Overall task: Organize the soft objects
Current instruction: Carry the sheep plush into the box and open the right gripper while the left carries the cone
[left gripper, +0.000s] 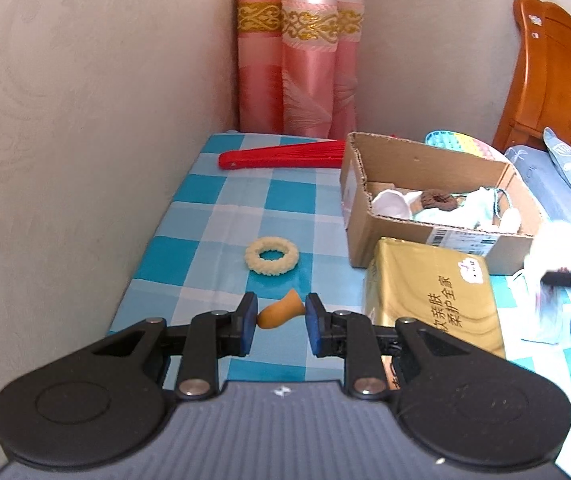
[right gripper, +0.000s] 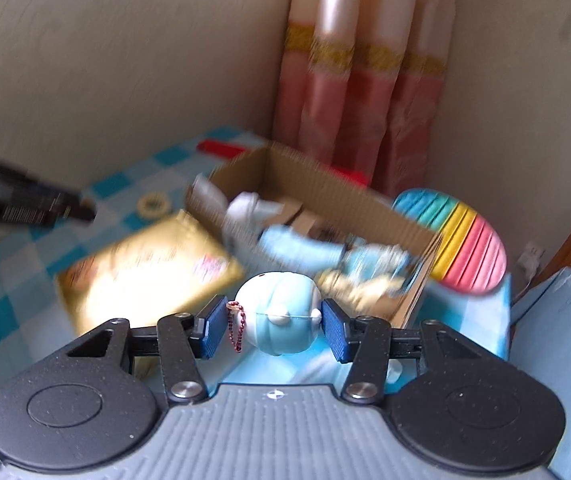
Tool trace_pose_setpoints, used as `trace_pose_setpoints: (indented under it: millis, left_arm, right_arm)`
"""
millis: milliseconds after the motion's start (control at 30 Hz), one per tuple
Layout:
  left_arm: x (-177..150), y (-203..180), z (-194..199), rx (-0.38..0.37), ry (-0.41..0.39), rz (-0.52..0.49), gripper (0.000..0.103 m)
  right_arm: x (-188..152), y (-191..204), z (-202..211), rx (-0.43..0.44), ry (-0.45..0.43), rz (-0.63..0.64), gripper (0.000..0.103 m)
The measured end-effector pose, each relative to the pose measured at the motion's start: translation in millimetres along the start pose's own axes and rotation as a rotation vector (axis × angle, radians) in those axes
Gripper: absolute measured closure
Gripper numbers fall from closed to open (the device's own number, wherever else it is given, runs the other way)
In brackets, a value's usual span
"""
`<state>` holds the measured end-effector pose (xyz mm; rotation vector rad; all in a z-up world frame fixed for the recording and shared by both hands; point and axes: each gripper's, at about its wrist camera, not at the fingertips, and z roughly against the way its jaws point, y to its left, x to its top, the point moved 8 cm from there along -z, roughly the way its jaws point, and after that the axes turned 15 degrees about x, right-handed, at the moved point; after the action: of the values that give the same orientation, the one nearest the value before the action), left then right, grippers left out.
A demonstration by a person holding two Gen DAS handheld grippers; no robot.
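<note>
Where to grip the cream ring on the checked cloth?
The cream ring lies flat and alone on the checked cloth. Probably come from above, one finger in the hole, one outside, pinching the band on its near side; the nubby surface should hold.

Blue-checked cloth — cream ring, gold pack

Left wrist view: open cardboard box at centre right on blue checked tablecloth; gold foil packet directly below it. Cream knitted ring at centre; closed red folding fan above, by the box's upper-left corner.
</note>
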<state>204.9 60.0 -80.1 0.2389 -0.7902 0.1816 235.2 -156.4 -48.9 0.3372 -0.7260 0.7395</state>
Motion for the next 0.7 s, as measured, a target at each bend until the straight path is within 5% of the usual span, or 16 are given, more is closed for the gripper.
trace_pose_setpoints:
  millis: [267, 433, 533, 700]
  left_arm:
    - [1, -4, 5, -0.021, -0.013, -0.013, 0.079]
    - [3, -4, 5, -0.023, -0.020, -0.016, 0.079]
    - [4, -3, 6, -0.023, -0.024, -0.016, 0.079]
    - [6, -6, 9, -0.028, -0.034, -0.036, 0.079]
  right_arm:
    - [63, -32, -25, -0.022, -0.062, -0.012, 0.046]
    - [77, -42, -39, -0.033, -0.094, -0.037, 0.010]
    - [70, -39, -35, -0.023, -0.104, -0.057, 0.000]
    - [50, -28, -25, -0.017, -0.074, -0.081, 0.000]
